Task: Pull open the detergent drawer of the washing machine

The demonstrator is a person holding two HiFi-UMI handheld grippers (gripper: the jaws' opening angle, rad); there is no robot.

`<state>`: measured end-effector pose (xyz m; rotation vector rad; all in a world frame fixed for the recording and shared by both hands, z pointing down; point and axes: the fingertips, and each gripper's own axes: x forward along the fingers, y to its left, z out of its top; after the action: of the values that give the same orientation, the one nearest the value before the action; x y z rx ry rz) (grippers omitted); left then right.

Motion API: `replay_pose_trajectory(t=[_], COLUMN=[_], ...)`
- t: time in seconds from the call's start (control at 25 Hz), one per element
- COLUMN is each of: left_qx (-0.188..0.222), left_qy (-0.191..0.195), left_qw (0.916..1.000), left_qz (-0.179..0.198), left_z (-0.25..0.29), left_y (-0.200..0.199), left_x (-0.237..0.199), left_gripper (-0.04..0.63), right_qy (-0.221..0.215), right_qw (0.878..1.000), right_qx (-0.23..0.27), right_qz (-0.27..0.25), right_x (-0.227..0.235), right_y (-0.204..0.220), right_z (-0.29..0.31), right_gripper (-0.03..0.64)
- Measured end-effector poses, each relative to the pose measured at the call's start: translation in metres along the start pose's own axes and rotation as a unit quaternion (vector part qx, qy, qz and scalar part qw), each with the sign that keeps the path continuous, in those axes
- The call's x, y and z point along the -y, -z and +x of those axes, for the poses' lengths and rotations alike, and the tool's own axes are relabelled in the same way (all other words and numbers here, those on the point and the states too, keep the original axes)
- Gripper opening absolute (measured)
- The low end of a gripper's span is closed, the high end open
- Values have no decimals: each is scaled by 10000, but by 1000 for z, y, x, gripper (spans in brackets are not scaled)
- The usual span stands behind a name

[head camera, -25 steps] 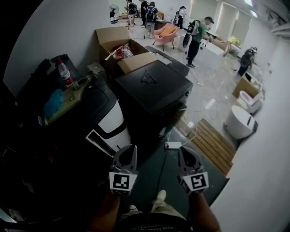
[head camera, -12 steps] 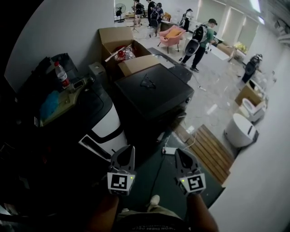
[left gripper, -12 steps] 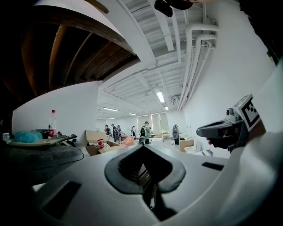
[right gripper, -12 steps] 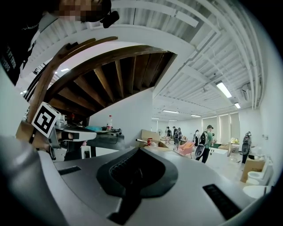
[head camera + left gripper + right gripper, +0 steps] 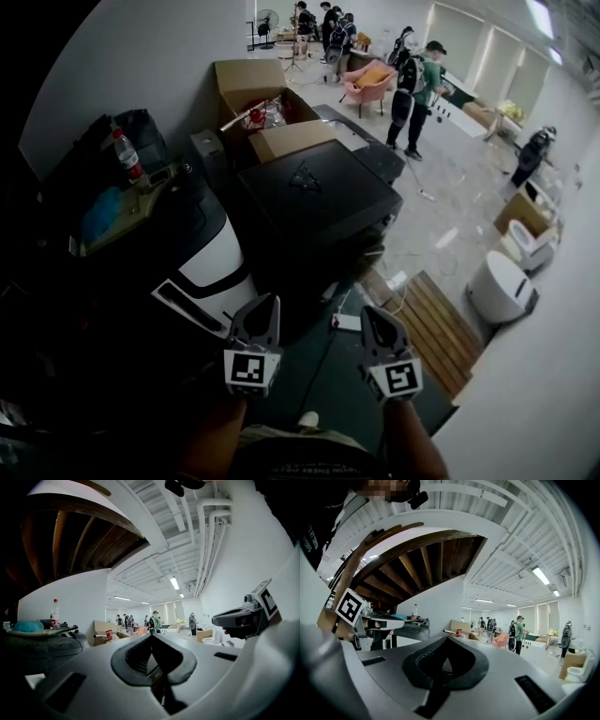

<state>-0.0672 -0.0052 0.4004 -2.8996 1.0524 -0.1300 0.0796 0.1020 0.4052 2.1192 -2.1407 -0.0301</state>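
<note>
A clear plastic bottle with a red cap [image 5: 128, 155] stands upright at the left, close to a crumpled blue cloth [image 5: 101, 214]. Behind them, an open brown cardboard box [image 5: 246, 82] sits against the white wall, beside a large black flat-topped cabinet [image 5: 314, 192] marked with a triangle. On the floor to the right lie a white power strip [image 5: 347, 322] and a slatted wooden pallet [image 5: 439, 330] with a rounded white fixture [image 5: 502, 283] just beyond it, and farther back a person in a green shirt [image 5: 424, 84] stands near a pink armchair [image 5: 368, 80].
</note>
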Motion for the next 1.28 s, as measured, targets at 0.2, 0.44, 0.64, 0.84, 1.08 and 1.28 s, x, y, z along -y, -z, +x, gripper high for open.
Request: replay_pose_trajectory(t=[0.2, 0.44, 0.64, 0.84, 1.08, 1.28], left_qx=[-26, -127, -60, -130, -234, -186], left_qy=[-50, -162, -199, -60, 92, 229], left_qw=[10000, 9998, 9996, 9998, 9996, 9996], left_qz=[42, 54, -214, -99, -87, 28], left_z=[18, 41, 28, 32, 52, 77], left_y=[-1, 9, 13, 17, 28, 24], left_x=[9, 5, 11, 14, 6, -3], left_gripper=[5, 5, 4, 4, 5, 5], right_qy=[-2, 231, 187, 160, 179, 240], right_qw=[9998, 9994, 9994, 9991, 9993, 9990], right_qx=[70, 263, 198, 6, -16, 9], right_qz=[164, 24, 222, 399, 329, 367], right_x=[28, 55, 46, 43, 48, 55], right_y=[6, 11, 15, 34, 35, 29], right_z=[2, 22, 23, 23, 43, 65], right_gripper=[-12, -12, -11, -11, -12, -12])
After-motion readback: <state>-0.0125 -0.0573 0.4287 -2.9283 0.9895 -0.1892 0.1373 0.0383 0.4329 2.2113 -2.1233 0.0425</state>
